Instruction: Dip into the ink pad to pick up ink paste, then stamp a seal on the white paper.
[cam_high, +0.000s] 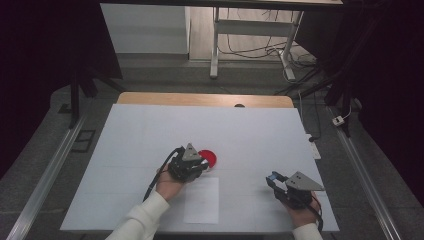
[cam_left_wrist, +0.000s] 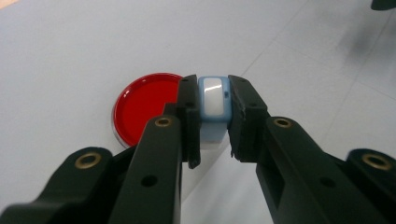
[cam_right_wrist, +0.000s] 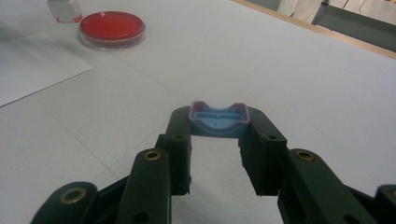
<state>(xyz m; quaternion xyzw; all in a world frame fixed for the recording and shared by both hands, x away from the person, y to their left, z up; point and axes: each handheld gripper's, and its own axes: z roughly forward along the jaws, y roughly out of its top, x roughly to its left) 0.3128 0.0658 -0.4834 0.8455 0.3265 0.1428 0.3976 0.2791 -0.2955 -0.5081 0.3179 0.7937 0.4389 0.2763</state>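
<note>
So the left claw (cam_left_wrist: 214, 119) is gripping a small pale blue and white block (cam_left_wrist: 214, 100), hanging over the white surface (cam_high: 150, 135) right beside a red dish (cam_left_wrist: 142, 105), which is sitting at about 10 o'clock from the block. The right claw (cam_right_wrist: 218, 140) is clamping a blue cap-like piece (cam_right_wrist: 218, 120), with the dish way off at its 11 o'clock next to a paper sheet (cam_high: 202, 200)

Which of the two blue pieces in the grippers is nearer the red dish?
The white-faced blue piece in the left gripper, right beside the red dish; the right gripper holds the open blue cap far off.
</note>
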